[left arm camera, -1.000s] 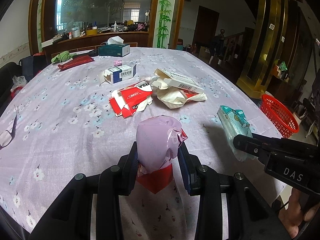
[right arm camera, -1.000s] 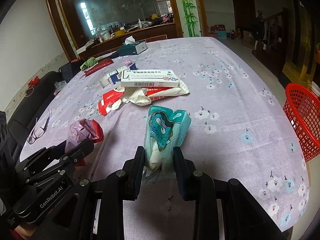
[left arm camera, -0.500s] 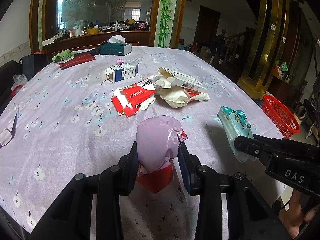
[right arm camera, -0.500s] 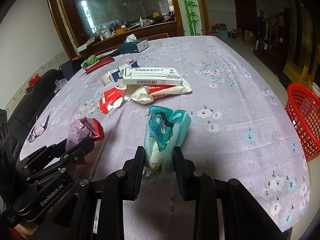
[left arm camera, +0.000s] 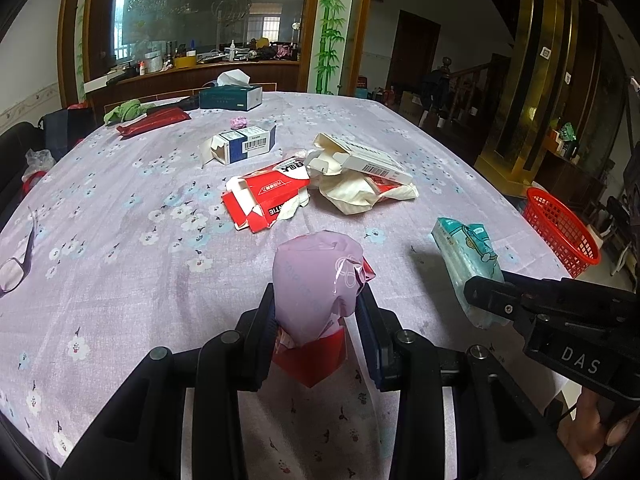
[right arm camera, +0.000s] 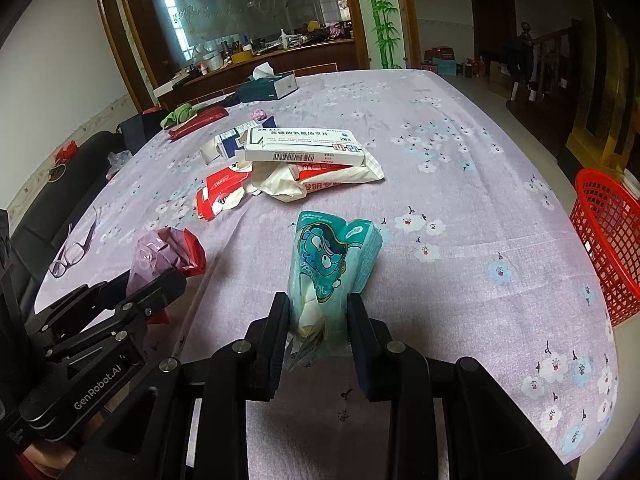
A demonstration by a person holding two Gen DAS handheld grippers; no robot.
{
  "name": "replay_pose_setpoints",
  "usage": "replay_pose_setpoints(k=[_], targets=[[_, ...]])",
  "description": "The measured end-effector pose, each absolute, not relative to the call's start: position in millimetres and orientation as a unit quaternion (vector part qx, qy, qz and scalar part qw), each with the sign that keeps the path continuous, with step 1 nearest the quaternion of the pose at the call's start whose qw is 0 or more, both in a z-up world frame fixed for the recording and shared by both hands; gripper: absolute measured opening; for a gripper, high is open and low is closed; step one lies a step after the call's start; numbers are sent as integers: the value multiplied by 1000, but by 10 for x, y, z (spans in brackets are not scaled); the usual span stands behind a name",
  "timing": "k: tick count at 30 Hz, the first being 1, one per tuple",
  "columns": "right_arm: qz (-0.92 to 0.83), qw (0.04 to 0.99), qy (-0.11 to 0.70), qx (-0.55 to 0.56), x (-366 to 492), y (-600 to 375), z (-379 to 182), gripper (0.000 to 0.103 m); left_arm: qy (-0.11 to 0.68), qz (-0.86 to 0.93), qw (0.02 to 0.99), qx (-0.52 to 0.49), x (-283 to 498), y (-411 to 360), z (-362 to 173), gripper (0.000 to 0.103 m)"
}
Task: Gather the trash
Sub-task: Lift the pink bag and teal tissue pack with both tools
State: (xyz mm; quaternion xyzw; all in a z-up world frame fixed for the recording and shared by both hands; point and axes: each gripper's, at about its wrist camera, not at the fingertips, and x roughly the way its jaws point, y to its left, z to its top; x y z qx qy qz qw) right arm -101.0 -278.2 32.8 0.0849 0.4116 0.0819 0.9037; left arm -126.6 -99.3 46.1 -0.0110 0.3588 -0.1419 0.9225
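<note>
Wrapper (left arm camera: 316, 280), lilac film with a red tail, sits pinched in my left gripper (left arm camera: 318, 320) above the near table (left arm camera: 120, 200) edge; I judge it feather-light, crinkly and slick, best squeezed at its bunched middle. Red carton (left arm camera: 266, 200) ahead looks stiff but crushable.

Right view: my right gripper (right arm camera: 316, 320) clamps a teal pack (right arm camera: 332, 264) low down (soft, glossy, likely to slide). Red basket (right arm camera: 608, 240) waits beyond the table's right edge.

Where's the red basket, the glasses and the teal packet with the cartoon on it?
red basket (right arm camera: 608, 236), right wrist view, on its mesh wall.
glasses (right arm camera: 70, 254), right wrist view, on a lens.
teal packet (right arm camera: 332, 256), right wrist view, on the cartoon face.
</note>
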Motion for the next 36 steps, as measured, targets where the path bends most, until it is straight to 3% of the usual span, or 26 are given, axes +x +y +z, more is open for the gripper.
replay_pose_setpoints(k=[36], targets=[[62,909,407,65,-1045,-2804,357,31,362,-148,920,-5,-1240,-1040,414,36]])
